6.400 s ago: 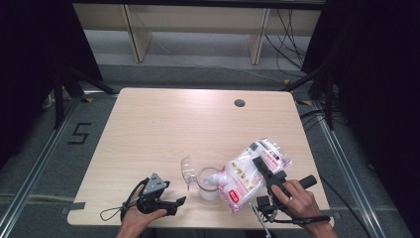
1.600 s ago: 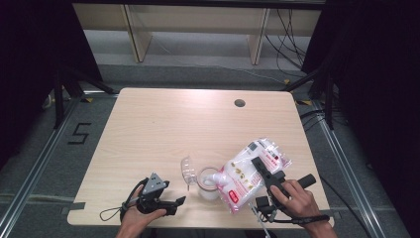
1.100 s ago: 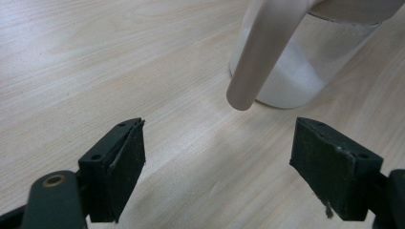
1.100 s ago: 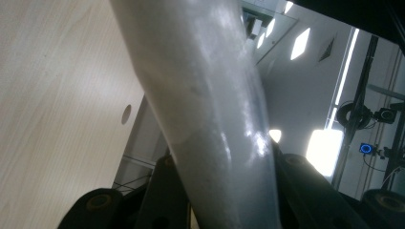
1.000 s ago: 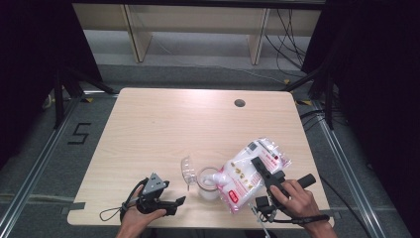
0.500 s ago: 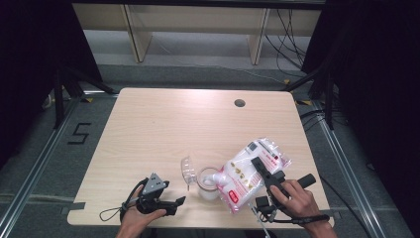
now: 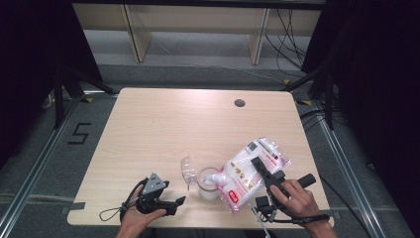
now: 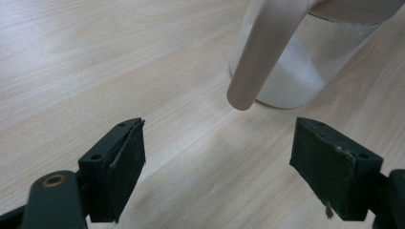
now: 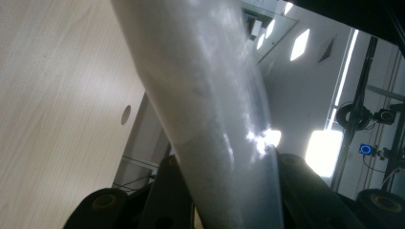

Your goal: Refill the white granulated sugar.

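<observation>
Nothing moved: right gripper (image 7: 261, 171) clamps bag (image 7: 247, 173) tilted toward jar (image 7: 208, 182) (left gripper (image 7: 177, 202) open).

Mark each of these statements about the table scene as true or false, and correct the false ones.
1. The right gripper is shut on the plastic bag. True.
2. The left gripper holds the jar. False: its jaws stand open with only the table between them; the jar stands just ahead of it.
3. The bag is tilted with its lower end over the jar's mouth. True.
4. The jar lies on its side. False: it stands upright with white contents inside.
5. The clear lid lies on the table's far edge by the round hole. False: it is right beside the jar, on its left in the high view.
</observation>
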Available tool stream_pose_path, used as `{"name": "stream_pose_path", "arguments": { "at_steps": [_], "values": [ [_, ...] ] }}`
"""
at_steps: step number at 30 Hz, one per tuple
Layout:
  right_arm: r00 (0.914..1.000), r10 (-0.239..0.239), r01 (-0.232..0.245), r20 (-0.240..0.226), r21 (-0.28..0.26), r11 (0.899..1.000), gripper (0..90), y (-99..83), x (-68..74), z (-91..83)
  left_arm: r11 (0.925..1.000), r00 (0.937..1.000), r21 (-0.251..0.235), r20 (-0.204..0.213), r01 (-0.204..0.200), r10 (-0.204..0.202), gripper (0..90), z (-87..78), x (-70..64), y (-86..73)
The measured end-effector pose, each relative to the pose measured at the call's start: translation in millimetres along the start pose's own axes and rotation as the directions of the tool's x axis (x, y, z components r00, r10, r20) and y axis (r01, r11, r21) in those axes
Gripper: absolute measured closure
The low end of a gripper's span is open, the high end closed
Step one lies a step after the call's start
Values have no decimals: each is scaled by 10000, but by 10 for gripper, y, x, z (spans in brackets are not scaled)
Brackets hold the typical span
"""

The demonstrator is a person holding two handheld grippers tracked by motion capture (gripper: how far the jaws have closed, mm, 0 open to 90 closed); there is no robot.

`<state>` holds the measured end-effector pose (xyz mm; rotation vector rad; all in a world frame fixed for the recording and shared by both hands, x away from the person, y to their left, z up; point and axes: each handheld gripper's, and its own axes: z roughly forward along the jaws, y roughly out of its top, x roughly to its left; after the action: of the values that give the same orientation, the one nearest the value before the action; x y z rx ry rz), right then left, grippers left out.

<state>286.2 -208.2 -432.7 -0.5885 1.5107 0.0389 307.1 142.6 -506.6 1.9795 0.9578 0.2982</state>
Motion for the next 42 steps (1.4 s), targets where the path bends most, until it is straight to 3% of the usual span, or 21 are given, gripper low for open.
{"name": "stream_pose_path", "arguments": {
  "at_steps": [12, 13, 15, 17, 18, 22, 26, 27, 28, 32, 33, 42],
  "values": [
    [9999, -68, 69, 137, -79, 9999, 774, -9, -6, 3, 10000, 10000, 13, -9, 0, 0, 186, -4, -1, 0],
    [9998, 183, -183, 45, 1, 9998, 774, -13, 16, 1, 10000, 10000, 5, 1, -1, 1, 186, -3, 0, 0],
    [9998, 193, -193, 51, -9, 9998, 774, -14, 16, 2, 9997, 9999, 171, 8, -155, 155, 186, -15, 12, 1],
    [9999, -83, 84, 125, -74, 9999, 776, -12, -9, 3, 10000, 10000, -55, -12, 49, -49, 186, 2, -3, -3],
    [9998, 172, -172, 50, -2, 9999, 777, -14, 14, 1, 10000, 10000, -55, -12, 49, -49, 186, 2, -3, -3],
    [9998, 182, -182, 59, -8, 9998, 778, -14, 15, 1, 10000, 10000, 13, -13, 8, -8, 186, -5, -1, 0],
    [9999, -101, 102, 127, -98, 9999, 780, -13, -9, 4, 9999, 9999, -21, -37, 142, -142, 186, -4, -10, -3],
    [9998, 174, -174, 39, -20, 9998, 780, -15, 13, 2, 9999, 9999, -21, -37, 142, -142, 186, -4, -10, -3],
    [9999, -101, 103, 125, -102, 9999, 780, -13, -9, 4, 10000, 10000, -17, -21, 70, -70, 186, -6, -5, -2],
    [9999, -124, 124, -6, -35, 9999, 781, -10, -13, 3, 10000, 10000, -12, -53, -3, 3, 186, -9, -5, -1],
    [9999, -119, 118, -16, -38, 9999, 781, -12, -11, 3, 9998, 9998, -19, -65, 180, -180, 186, -6, -15, -4],
    [10000, 22, -22, -15, -66, 10000, 783, -16, 1, 8, 10000, 10000, -16, -63, 19, -19, 186, -9, -6, -1]
  ]
}}
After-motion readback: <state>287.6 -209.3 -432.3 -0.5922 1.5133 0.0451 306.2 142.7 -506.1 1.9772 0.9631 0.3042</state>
